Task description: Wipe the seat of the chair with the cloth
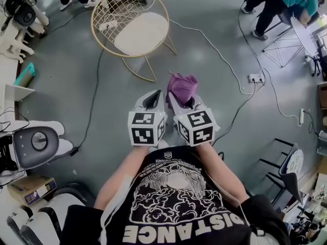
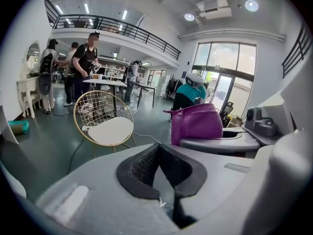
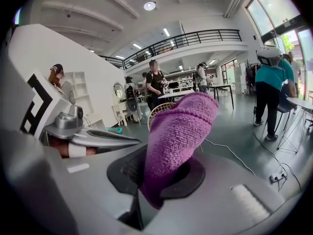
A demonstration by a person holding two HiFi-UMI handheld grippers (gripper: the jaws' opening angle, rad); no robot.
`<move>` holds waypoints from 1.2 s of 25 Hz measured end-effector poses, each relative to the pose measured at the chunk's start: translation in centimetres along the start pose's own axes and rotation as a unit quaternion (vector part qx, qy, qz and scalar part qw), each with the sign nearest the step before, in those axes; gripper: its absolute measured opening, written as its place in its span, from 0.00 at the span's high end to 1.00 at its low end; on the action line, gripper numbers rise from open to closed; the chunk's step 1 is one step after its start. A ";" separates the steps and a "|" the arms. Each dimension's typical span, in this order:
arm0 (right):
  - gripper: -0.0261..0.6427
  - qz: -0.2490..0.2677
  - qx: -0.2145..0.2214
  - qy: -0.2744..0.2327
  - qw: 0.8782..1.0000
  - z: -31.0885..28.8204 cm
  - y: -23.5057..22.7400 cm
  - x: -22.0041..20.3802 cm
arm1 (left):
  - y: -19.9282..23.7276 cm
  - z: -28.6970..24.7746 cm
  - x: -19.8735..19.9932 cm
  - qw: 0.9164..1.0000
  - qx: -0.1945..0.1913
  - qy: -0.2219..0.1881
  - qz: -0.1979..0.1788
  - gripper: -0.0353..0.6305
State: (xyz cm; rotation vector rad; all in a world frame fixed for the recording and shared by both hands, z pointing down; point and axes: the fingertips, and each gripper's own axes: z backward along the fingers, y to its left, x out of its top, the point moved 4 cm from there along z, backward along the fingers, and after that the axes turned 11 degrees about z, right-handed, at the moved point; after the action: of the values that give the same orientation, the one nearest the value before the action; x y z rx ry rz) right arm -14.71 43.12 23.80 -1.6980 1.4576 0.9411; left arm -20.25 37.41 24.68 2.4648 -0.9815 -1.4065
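A round gold wire chair [image 1: 130, 22] with a cream seat pad [image 1: 141, 33] stands on the grey floor ahead of me; the same chair [image 2: 103, 124] also shows at the left of the left gripper view. My right gripper [image 1: 182, 102] is shut on a purple cloth [image 1: 182, 88], which sticks up between its jaws [image 3: 176, 141]. My left gripper [image 1: 152, 102] is beside it, shut with nothing held [image 2: 159, 168]. Both grippers hover at waist height, well short of the chair. From the left gripper view the cloth [image 2: 195, 123] shows to the right.
White cables [image 1: 225, 60] and a power strip [image 1: 255, 78] lie on the floor to the right. A black cable [image 1: 93, 101] runs left of the chair. A white table [image 1: 7, 65] and equipment stand at left. People [image 1: 276, 4] stand at the far right and top left.
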 end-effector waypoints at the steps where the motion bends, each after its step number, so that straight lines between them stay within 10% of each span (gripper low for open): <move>1: 0.88 -0.001 0.003 0.002 1.000 -0.5 -0.6 0.1 | 0.0 -0.7 0.3 1.000 0.002 0.002 0.001 0.95; 30: 0.88 -0.007 0.137 0.021 0.990 -12.8 -16.7 5.0 | 1.3 -16.2 10.9 0.991 0.123 -0.001 0.049 0.95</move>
State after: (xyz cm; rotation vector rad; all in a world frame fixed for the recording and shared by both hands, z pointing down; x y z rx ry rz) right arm 3.38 31.69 26.56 -1.5314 1.5245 0.6665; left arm -3.89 26.77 26.33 2.5405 -1.3292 -1.3296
